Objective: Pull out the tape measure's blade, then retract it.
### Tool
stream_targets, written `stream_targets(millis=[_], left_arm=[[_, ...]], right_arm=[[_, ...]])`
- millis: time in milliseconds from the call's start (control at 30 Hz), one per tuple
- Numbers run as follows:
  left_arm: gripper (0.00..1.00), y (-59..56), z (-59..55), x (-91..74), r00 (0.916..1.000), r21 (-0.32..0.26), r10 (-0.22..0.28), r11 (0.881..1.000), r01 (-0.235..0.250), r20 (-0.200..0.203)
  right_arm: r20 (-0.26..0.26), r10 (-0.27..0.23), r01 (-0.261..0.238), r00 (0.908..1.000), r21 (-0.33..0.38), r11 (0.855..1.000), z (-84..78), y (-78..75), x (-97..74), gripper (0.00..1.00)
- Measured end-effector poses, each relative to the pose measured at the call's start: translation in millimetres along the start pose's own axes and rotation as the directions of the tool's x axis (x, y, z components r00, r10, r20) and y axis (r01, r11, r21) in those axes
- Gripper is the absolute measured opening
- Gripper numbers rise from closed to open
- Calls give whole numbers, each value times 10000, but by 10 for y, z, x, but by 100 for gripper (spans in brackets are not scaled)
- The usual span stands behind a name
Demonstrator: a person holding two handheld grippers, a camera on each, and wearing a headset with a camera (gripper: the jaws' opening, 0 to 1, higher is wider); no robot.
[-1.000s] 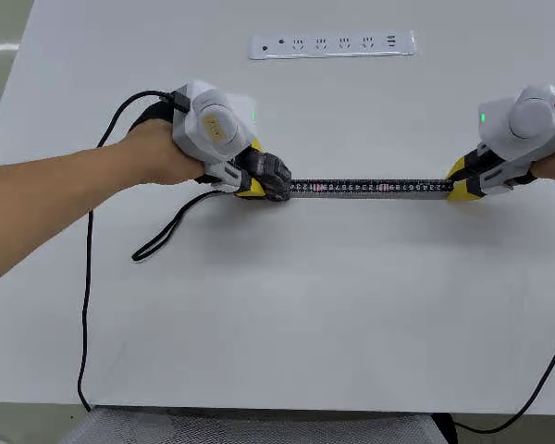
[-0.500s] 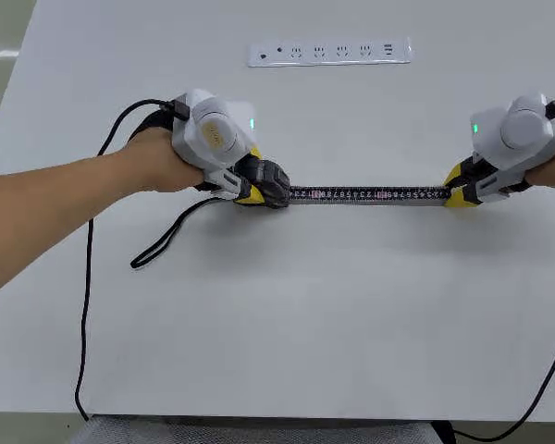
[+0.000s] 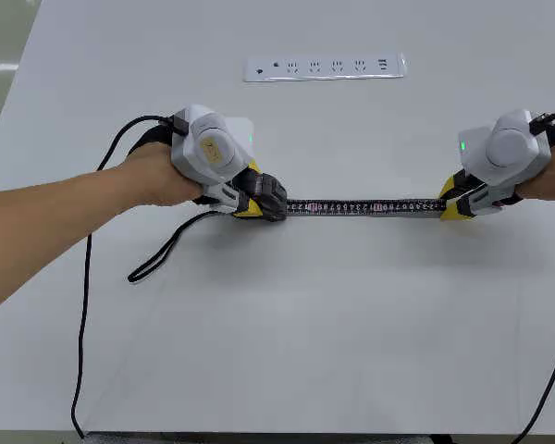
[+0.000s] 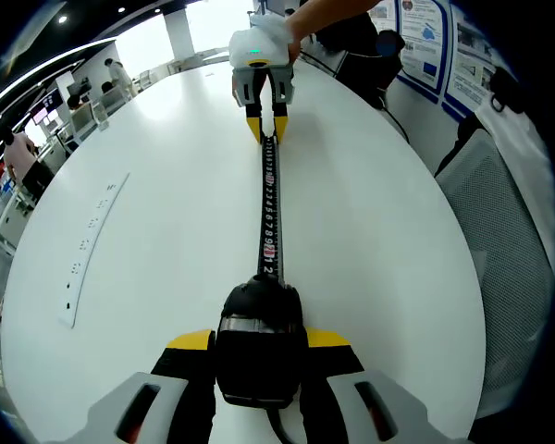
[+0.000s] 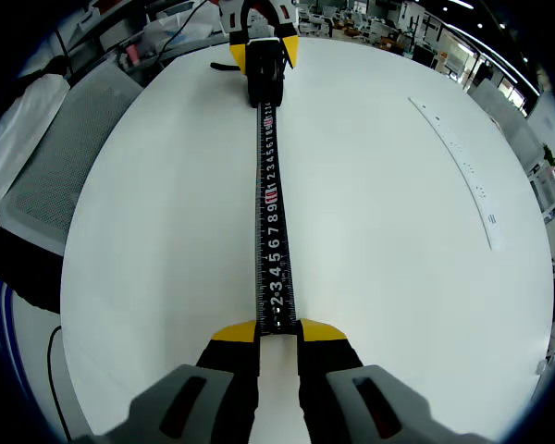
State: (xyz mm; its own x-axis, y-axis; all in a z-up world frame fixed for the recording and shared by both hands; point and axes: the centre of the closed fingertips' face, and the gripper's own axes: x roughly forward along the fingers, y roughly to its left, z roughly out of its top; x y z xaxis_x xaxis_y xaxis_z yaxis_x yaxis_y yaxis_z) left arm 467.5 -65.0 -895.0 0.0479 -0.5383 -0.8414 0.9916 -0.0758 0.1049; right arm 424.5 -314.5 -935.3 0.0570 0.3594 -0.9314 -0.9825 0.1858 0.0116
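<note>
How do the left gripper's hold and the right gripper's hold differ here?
The left gripper clamps the tape measure's bulky black case; the right gripper pinches the end of the thin blade. The left gripper's jaws stand wide apart; the right gripper's nearly meet. Both sit low over the white table, facing each other along the blade.
</note>
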Motion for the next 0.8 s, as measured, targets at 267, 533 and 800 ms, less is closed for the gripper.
stream_targets(millis=[267, 533, 800], left_arm=[[33, 10, 1, 5, 10000, 49, -4, 10000, 4, -19], [34, 12, -1, 4, 9999, -73, 111, 9999, -111, 74], [36, 7, -19, 3, 9997, -264, 244, 9994, -244, 10]], right_arm=[[-173, -11, 9, 9998, -118, 9999, -5, 12, -9, 15], [-155, -69, 69, 9999, -43, 10000, -7, 12, -9, 16], [79, -128, 126, 9999, 217, 9997, 42, 31, 6, 19]])
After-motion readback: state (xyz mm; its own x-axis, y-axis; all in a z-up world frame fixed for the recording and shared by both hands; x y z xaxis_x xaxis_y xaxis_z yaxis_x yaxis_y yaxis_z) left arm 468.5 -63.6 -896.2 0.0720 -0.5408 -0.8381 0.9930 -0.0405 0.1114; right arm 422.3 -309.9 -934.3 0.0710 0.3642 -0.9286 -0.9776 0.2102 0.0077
